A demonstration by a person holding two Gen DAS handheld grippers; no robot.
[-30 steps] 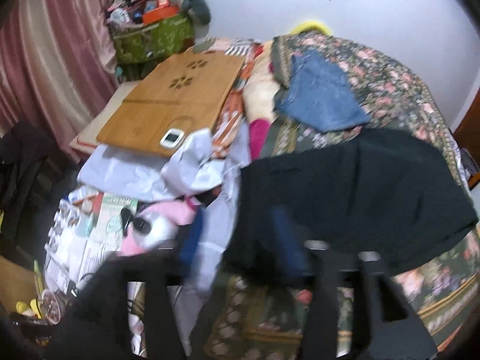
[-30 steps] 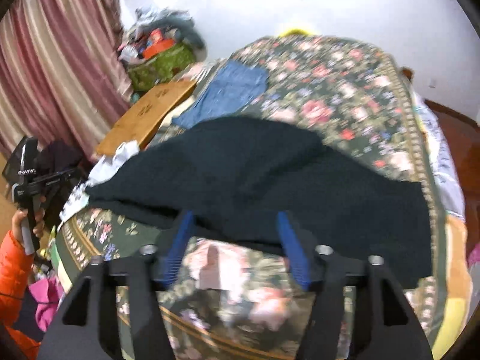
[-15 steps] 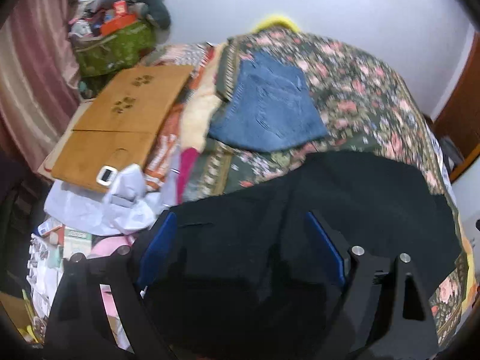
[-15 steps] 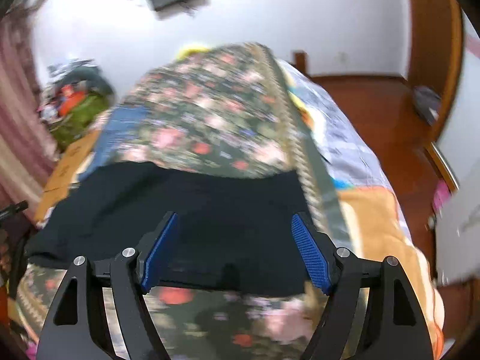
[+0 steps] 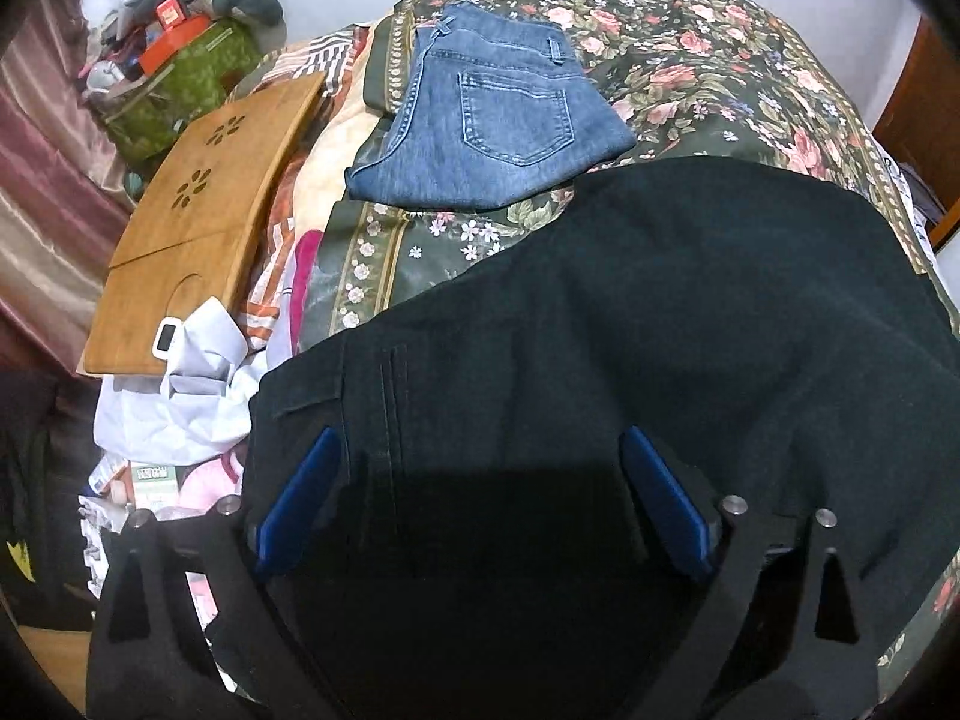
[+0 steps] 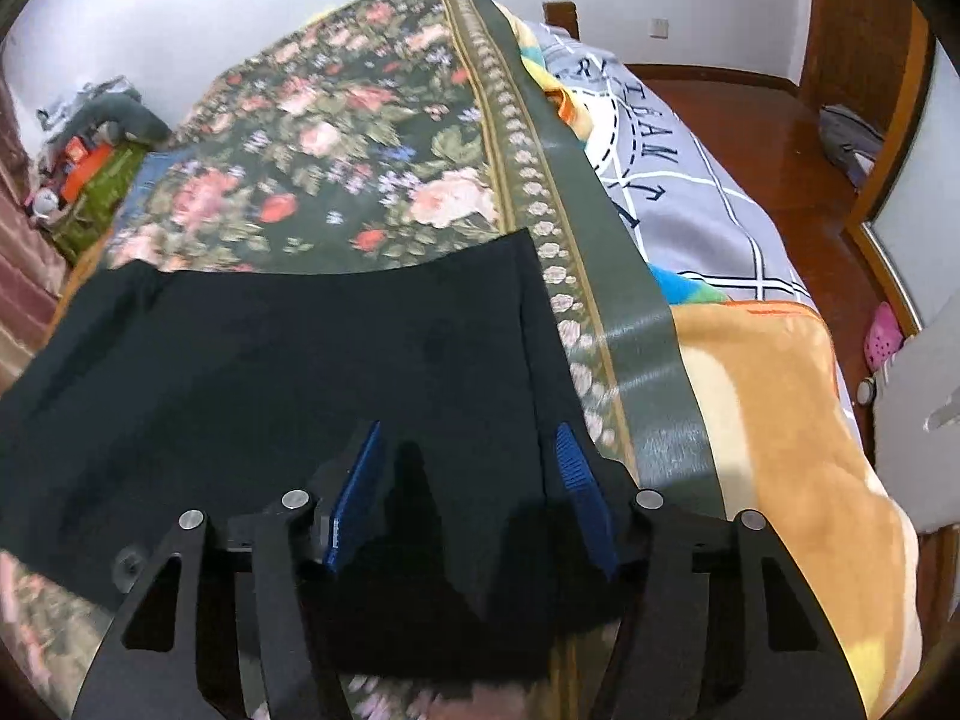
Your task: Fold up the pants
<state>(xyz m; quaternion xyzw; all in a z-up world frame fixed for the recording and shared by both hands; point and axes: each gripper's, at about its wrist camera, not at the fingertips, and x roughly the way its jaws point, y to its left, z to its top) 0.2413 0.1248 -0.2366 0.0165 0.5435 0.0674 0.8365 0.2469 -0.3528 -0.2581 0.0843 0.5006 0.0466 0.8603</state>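
Note:
Black pants lie spread flat across the floral bedspread. My left gripper is open, low over the waistband end near the bed's left edge, its blue pads on either side of the cloth. The pants also show in the right wrist view. My right gripper is open over the leg-hem end, close to the cloth by the bedspread's border. Neither gripper holds anything.
Folded blue jeans lie further up the bed. A wooden lap desk, a white garment and a green bag of clutter sit to the left. To the right are a grey checked sheet, an orange blanket and wooden floor.
Both grippers have moved in low over the pants, the left to the waistband end and the right swinging right to the hem end. The right jaws have narrowed somewhat.

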